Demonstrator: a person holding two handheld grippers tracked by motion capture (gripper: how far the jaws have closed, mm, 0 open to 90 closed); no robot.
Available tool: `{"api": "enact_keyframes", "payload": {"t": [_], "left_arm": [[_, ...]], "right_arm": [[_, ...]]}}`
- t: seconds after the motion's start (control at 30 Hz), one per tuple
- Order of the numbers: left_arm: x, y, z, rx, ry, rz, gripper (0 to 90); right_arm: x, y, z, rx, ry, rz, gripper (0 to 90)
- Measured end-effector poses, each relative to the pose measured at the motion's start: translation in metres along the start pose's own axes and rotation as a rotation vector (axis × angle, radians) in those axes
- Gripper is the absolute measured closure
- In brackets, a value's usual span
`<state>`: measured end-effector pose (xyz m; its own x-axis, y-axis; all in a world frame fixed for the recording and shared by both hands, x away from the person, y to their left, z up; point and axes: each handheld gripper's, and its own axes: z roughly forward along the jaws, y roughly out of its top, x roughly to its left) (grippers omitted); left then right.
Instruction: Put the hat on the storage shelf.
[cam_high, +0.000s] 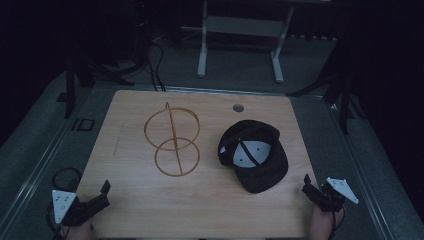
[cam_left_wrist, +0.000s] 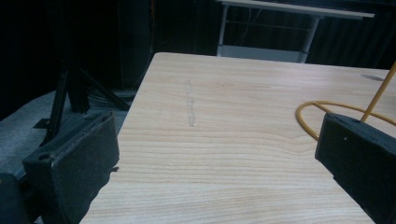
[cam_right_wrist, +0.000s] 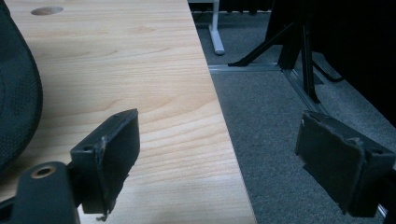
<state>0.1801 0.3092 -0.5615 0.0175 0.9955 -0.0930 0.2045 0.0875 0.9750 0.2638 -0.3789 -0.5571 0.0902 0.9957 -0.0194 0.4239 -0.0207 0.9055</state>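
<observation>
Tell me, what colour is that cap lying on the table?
Black, with a pale grey-white lining inside the cap. The high view shows it best.

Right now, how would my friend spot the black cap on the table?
Start at the light wooden table and look at its right half. The black fabric cap lies there upside down, its white lining showing. Its neighbour, the yellow wire stand of two rings, sits to its left.

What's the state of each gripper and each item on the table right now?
left gripper: open, empty, at the table's near left corner.
right gripper: open, empty, at the near right edge.
black cap: upside down, lining showing, untouched.
wire stand: two yellow rings on a rod, standing on the table, untouched.
</observation>
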Motion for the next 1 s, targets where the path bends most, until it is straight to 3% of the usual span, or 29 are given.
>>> {"api": "enact_keyframes", "payload": {"t": [0.33, 0.43, 0.6, 0.73, 0.83, 0.9, 0.97, 1.0], "left_arm": [[-0.001, -0.002, 0.000, 0.008, -0.009, 0.008, 0.3], [0.000, -0.002, 0.001, 0.011, -0.010, 0.007, 0.3], [-0.001, -0.002, 0.001, 0.021, -0.020, 0.013, 0.2], [0.000, -0.002, 0.001, 0.021, -0.023, 0.011, 0.3], [0.000, -0.001, 0.001, 0.020, -0.025, 0.004, 0.3], [0.000, -0.001, 0.000, 0.019, -0.028, 0.004, 0.3], [-0.001, 0.000, 0.000, 0.021, -0.029, 0.022, 0.3], [-0.002, 0.000, -0.001, 0.021, -0.031, 0.029, 0.3]], "right_arm": [[0.000, 0.009, -0.005, 0.007, 0.038, -0.027, 13.6], [0.002, 0.025, -0.019, -0.032, 0.097, -0.038, 13.6], [0.005, 0.051, -0.028, -0.031, 0.184, -0.057, 13.5], [0.012, 0.070, -0.021, 0.016, 0.318, -0.065, 12.8], [0.024, 0.079, -0.015, 0.019, 0.368, -0.129, 10.5], [0.031, 0.084, -0.011, 0.017, 0.437, -0.148, 10.4], [0.039, 0.088, -0.008, -0.002, 0.422, -0.182, 10.5], [0.042, 0.091, -0.006, -0.002, 0.442, -0.186, 10.5]]}}
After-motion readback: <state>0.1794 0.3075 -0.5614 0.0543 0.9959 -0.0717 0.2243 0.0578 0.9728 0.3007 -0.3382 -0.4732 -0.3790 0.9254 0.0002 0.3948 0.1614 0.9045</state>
